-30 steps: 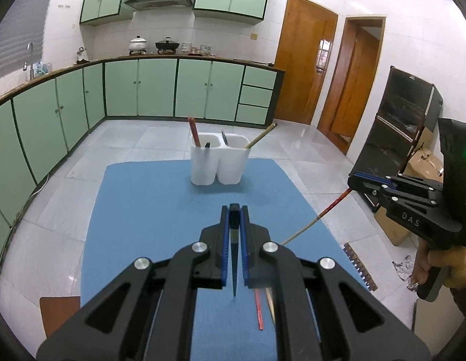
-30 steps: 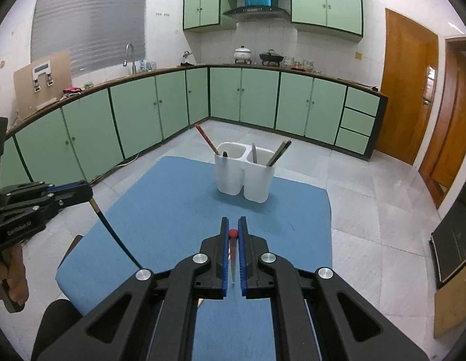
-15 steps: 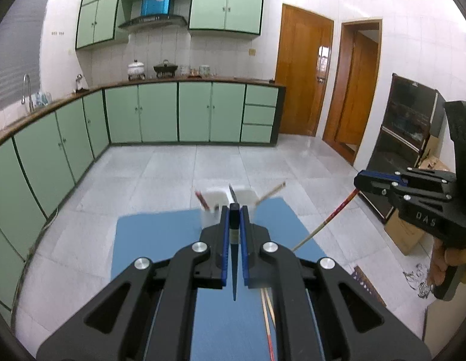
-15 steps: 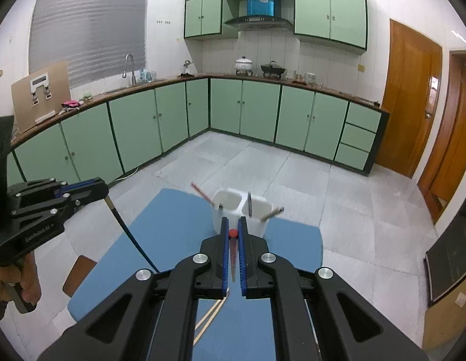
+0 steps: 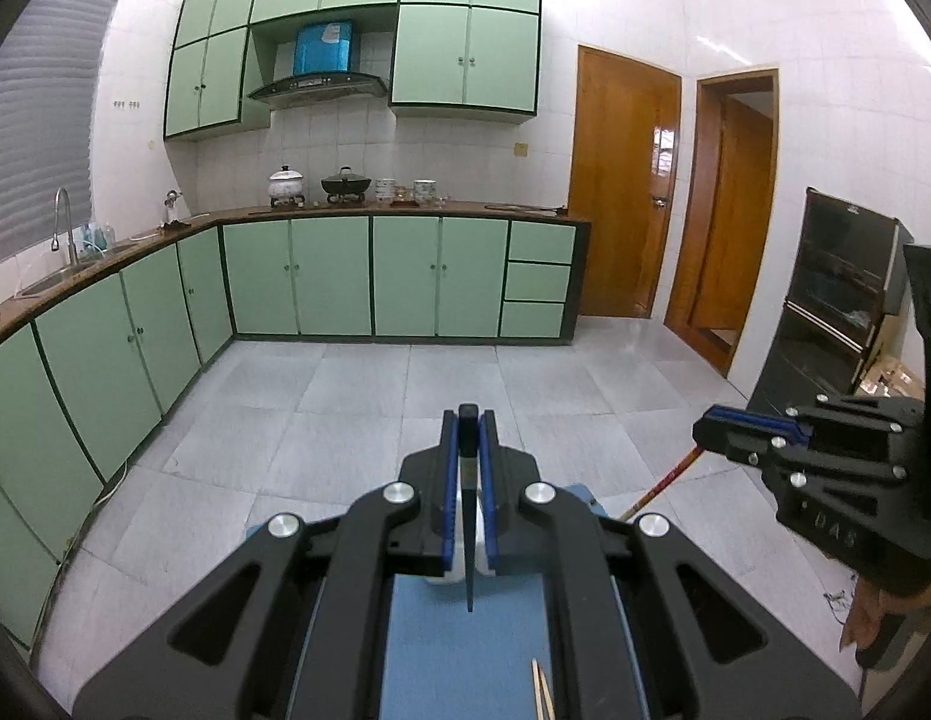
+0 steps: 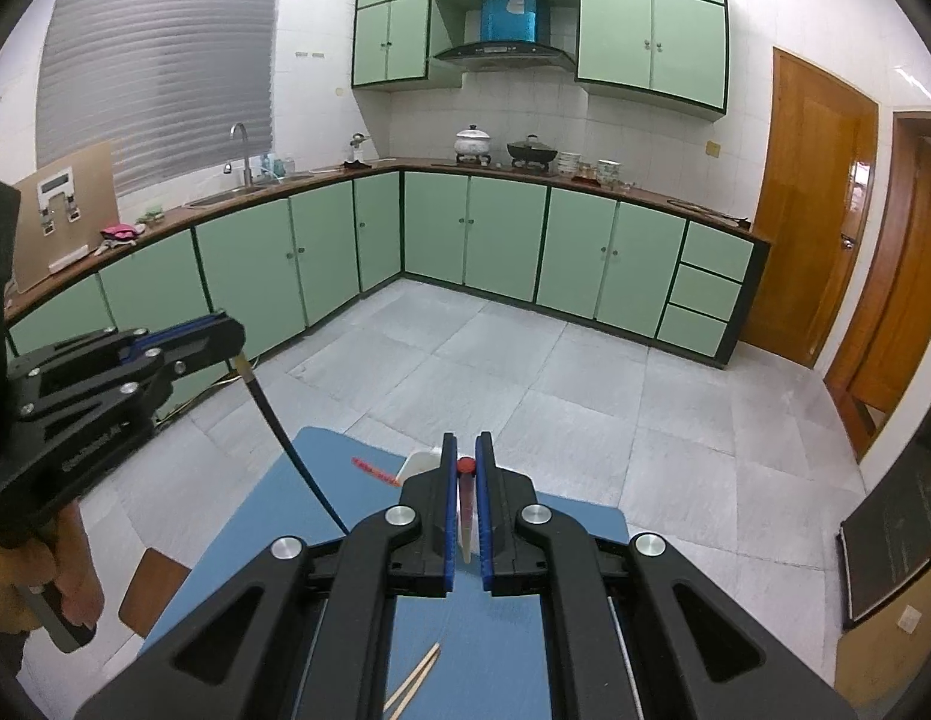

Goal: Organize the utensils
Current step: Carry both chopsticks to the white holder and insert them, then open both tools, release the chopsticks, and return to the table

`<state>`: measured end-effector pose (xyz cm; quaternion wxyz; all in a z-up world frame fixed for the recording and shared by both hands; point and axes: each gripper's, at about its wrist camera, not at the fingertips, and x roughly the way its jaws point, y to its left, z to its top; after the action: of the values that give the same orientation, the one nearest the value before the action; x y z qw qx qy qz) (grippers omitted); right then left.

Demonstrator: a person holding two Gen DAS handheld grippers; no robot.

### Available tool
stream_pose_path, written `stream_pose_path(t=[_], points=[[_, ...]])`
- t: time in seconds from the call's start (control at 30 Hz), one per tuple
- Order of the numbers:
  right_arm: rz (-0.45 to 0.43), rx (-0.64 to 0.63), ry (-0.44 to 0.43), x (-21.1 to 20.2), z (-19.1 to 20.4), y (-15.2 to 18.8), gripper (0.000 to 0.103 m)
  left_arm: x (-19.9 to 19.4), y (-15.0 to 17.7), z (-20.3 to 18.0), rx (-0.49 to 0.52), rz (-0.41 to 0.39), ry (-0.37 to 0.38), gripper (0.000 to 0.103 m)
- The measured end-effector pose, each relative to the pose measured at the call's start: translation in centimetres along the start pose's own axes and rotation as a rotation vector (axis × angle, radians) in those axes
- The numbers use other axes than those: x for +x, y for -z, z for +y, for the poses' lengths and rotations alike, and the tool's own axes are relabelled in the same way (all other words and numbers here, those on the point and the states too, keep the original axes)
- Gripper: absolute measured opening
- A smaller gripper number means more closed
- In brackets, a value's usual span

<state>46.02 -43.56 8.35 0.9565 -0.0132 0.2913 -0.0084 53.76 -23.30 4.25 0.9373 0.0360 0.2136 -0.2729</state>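
Left wrist view: the left gripper (image 5: 469, 420) is closed on a thin black utensil (image 5: 468, 534) that hangs down over the blue table mat (image 5: 465, 648). The white plastic utensil holder (image 5: 474, 546) is almost wholly hidden behind the fingers, its contents unseen. Two pale wooden chopsticks (image 5: 542, 693) lie on the mat. At right, the right gripper (image 5: 714, 435), lettered "DAS", grips a red-tipped chopstick (image 5: 666, 483).

Right wrist view: the right gripper (image 6: 466, 447) pinches that red-tipped chopstick (image 6: 465, 510). A red stick (image 6: 375, 471) leans out of the holder (image 6: 420, 465).

Home kitchen — green cabinets (image 5: 333, 276), hood (image 5: 318, 84)
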Motion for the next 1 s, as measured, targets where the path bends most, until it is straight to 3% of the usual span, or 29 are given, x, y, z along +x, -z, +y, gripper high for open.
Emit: stream_pose_path(t=[0.23,0.43,0.67,0.9,0.97,1.0], points=[[-0.009,-0.003,0.019,3.6,-0.7,-2.0,0.006,5.0,-2.4,0.6,-0.014,-0.023,-0.035,0.006],[0.033,0.011,0.029,9.5,-2.0,-1.8,0.006,10.3,-2.8,1.1,-0.026,-0.021,-0.056,0.006],[0.097,0.049,0.022,15.9,-4.1,0.6,0.006,16.0,0.3,1.7,-0.03,0.016,-0.05,0.006],[0.144,0.093,-0.009,18.9,-5.4,3.4,0.007,18.2,4.0,3.2,-0.044,0.092,-0.053,0.007],[0.128,0.108,-0.006,18.7,-5.6,3.6,0.015,17.9,4.3,3.8,-0.039,0.093,-0.069,0.012],[0.118,0.11,-0.005,18.3,-5.7,3.6,0.021,17.5,4.2,4.0,-0.04,0.087,-0.072,0.022]])
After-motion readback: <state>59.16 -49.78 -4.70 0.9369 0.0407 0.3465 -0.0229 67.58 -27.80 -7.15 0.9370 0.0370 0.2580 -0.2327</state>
